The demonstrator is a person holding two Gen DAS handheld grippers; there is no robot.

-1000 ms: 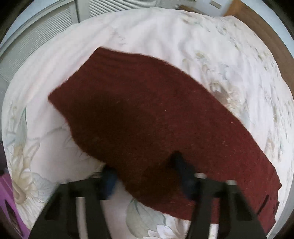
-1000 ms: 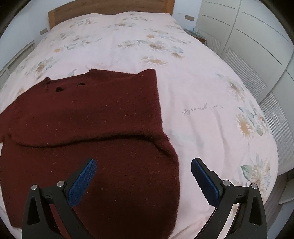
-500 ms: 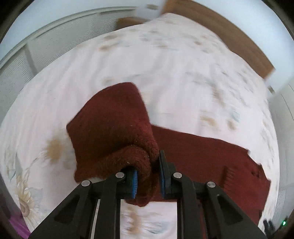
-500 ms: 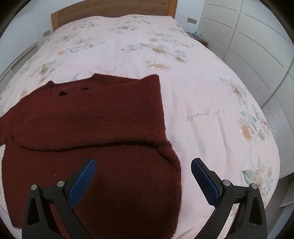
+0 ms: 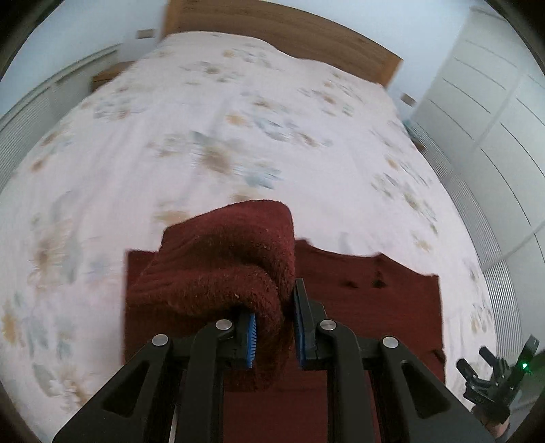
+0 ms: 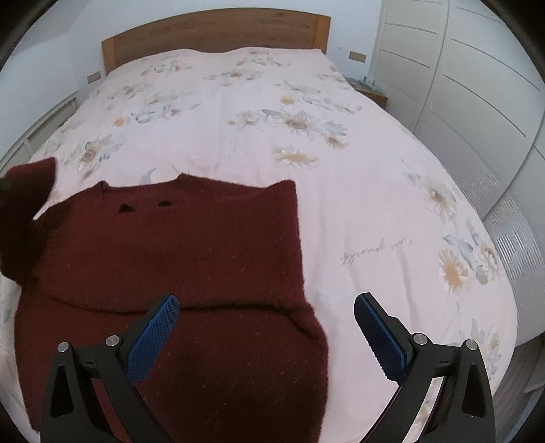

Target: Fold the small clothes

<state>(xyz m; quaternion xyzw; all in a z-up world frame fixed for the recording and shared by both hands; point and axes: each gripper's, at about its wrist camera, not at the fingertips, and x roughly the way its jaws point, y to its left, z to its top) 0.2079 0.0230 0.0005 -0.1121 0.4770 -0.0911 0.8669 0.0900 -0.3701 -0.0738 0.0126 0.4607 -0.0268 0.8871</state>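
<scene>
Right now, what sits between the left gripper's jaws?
A bunched fold of the dark red sweater, clamped between the left gripper jaws and lifted above the rest of the garment; the left wrist view shows it.

Bed (image 6: 340,218): wide, covered by a pale pink sheet (image 6: 238,112) printed with daisies and a line of script near the right edge. Wooden headboard (image 6: 218,30) at the far end. A dark red sweater (image 6: 190,259) lies directly on the sheet at the near left, its body flat, the collar toward the headboard, one sleeve folded across the front. One part at the left side is raised off the sheet.
</scene>
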